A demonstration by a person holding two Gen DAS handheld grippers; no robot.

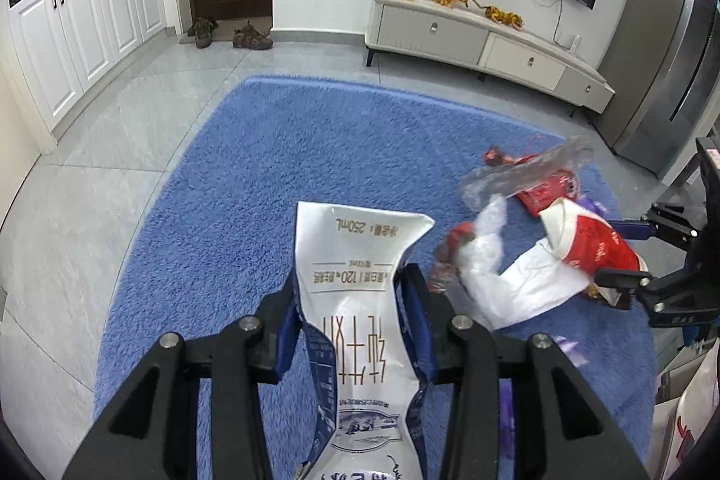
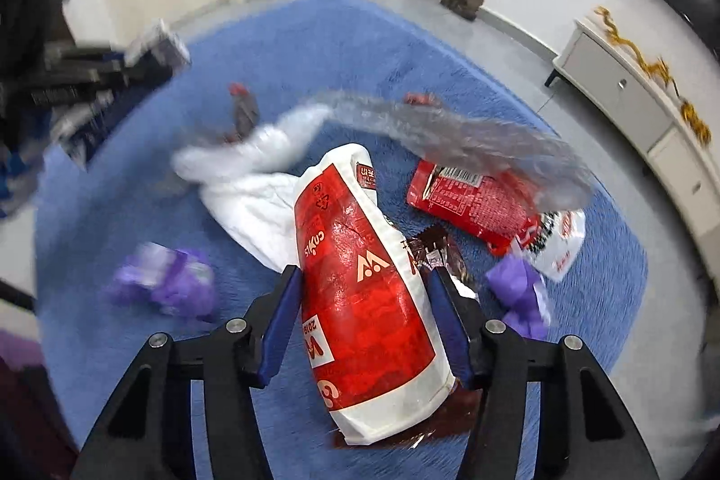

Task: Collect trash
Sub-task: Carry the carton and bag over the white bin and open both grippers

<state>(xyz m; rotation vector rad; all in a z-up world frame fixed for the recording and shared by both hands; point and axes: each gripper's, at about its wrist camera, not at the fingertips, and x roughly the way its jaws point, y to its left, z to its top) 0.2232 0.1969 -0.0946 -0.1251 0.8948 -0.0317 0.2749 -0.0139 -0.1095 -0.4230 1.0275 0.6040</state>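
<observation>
At the bottom centre of the left wrist view, the left gripper [image 1: 351,327] pinches a crumpled white milk carton [image 1: 355,295], jaws partly closed on its waist. Bottom centre of the right wrist view, the right gripper [image 2: 366,316] brackets a red-and-white bag [image 2: 360,282]; I cannot tell if its pads press. I would firm that grip before lifting, clear of the loose wrappers on the blue rug [image 2: 288,43].

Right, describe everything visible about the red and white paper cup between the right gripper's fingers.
The paper cup is squashed flat, glossy red with a white rim band and white base, printed with pale logos and small symbols. It lies lengthwise between the right gripper's blue pads, rim end pointing away toward the blue rug. A dark brown wrapper shows beside and under it. Whether the pads press on it cannot be told.
</observation>
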